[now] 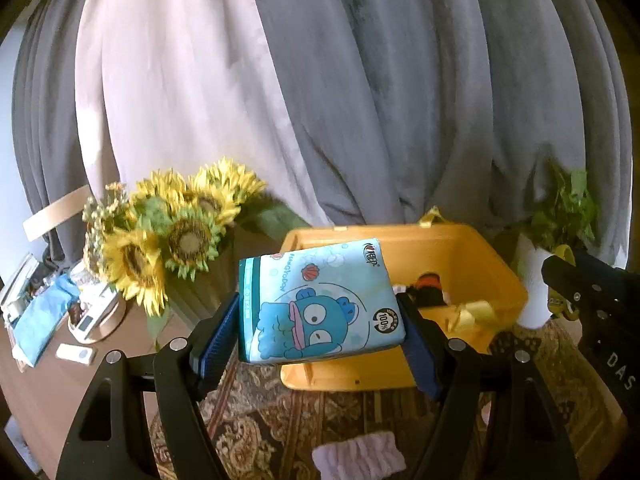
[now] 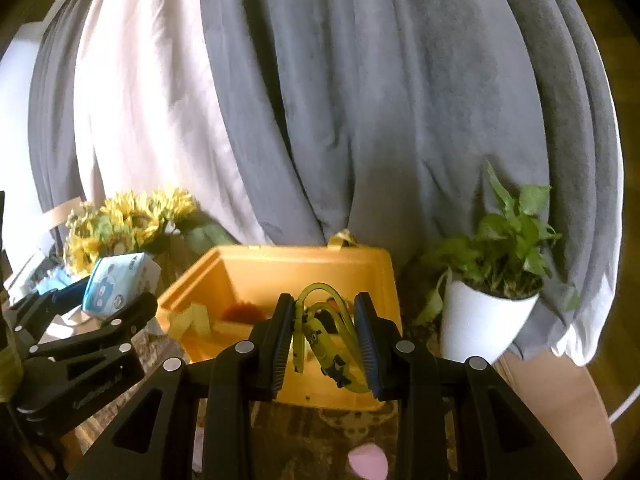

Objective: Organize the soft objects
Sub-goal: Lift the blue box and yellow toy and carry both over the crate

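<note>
My left gripper [image 1: 320, 320] is shut on a light blue tissue pack [image 1: 316, 300] printed with a blue cartoon fish, held up in front of the yellow bin [image 1: 496, 272]. From the right wrist the same tissue pack [image 2: 120, 280] and the left gripper [image 2: 108, 304] show at the left. My right gripper [image 2: 324, 336] is shut on a small yellow-green pouch with loop straps [image 2: 324, 340], just before the near wall of the yellow bin [image 2: 240, 276]. In the left wrist view the right gripper [image 1: 560, 276] enters at the right edge with the yellow pouch [image 1: 560, 304] in it. Something orange and dark [image 1: 428, 288] lies inside the bin.
A bunch of sunflowers [image 1: 176, 240] stands left of the bin. A white pot with a green plant [image 2: 488, 312] stands to its right. Grey and pale curtains [image 1: 360, 100] hang behind. A pink fuzzy cloth [image 1: 360, 456] lies on the patterned rug [image 1: 280, 420]. Small items [image 1: 76, 320] clutter a brown table at left.
</note>
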Demonstrator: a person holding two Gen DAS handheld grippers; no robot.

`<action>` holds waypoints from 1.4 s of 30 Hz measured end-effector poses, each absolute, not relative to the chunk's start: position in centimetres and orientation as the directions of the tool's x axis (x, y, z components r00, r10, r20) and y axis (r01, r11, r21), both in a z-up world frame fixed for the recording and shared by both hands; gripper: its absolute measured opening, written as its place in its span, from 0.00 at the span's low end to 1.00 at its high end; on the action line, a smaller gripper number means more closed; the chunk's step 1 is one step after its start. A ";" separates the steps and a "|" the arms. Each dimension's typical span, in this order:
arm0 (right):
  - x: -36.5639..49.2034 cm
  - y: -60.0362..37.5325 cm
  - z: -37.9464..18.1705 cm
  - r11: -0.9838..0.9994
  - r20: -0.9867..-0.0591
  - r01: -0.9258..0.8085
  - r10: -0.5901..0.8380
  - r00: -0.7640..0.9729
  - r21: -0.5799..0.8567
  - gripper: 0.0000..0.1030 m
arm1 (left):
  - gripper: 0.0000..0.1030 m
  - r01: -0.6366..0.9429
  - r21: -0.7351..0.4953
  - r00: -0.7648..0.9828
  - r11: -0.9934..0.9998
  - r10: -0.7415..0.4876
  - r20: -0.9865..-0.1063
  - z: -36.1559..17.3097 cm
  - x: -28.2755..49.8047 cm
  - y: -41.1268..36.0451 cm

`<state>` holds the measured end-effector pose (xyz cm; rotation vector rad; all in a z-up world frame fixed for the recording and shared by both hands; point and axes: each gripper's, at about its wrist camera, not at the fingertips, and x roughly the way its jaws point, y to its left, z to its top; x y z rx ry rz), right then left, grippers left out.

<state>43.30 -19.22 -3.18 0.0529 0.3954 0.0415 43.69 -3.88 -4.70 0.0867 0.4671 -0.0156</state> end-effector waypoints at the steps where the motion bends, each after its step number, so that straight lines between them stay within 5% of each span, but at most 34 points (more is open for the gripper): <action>1: 43.6 -19.2 -3.0 0.998 -0.378 -0.032 0.052 0.925 0.061 0.31 | 0.73 0.033 0.079 0.897 0.996 0.005 -0.442 -4.4 44.0 -3.8; 19: 50.9 -19.3 -0.7 0.998 -0.343 -0.043 0.053 0.938 0.036 0.32 | 0.73 0.082 0.079 0.897 0.993 -0.039 -0.440 -1.4 50.8 -4.1; 42: 63.8 -21.1 -6.1 0.986 -0.690 -0.094 0.161 0.705 0.135 0.32 | 0.73 0.215 0.096 0.694 0.972 -0.083 -0.715 -5.2 63.5 -6.8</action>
